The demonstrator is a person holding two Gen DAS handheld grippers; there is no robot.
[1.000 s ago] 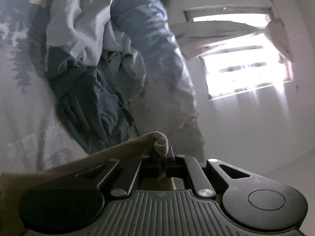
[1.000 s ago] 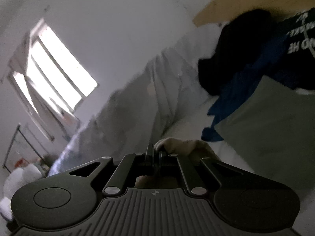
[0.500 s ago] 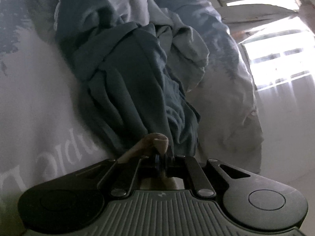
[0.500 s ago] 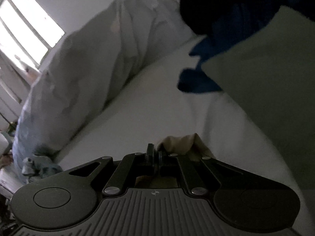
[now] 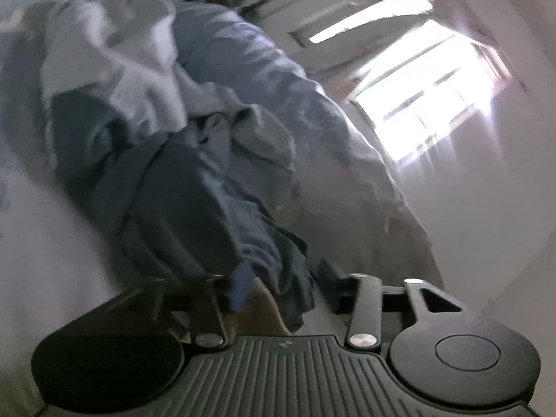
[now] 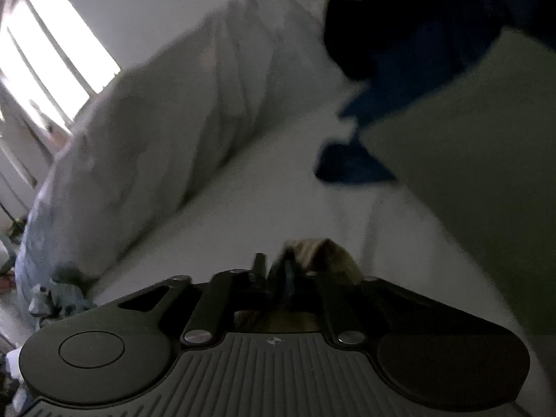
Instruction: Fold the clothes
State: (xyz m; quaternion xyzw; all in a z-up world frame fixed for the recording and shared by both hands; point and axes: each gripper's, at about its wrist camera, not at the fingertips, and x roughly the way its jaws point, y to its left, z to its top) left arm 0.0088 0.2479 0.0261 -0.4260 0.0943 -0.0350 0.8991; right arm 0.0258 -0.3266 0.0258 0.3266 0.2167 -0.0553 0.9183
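Bed (image 6: 278, 201), both tongs (image 5: 281, 285) opening off tan cloth (image 6: 330, 253)

window (image 5: 434, 104) bright, blown out, upper right in left view | wall (image 5: 486, 208) pale, plain below it | bed sheet (image 6: 260, 208) white, bare across the middle in right view | rolled duvet (image 6: 156, 132) pale, long, along the sheet's far edge, runs toward the window | both views blurred, right one dim

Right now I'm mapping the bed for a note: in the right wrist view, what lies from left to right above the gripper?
Bright window → rumpled white duvet → blue garment → grey-green fabric sheet.
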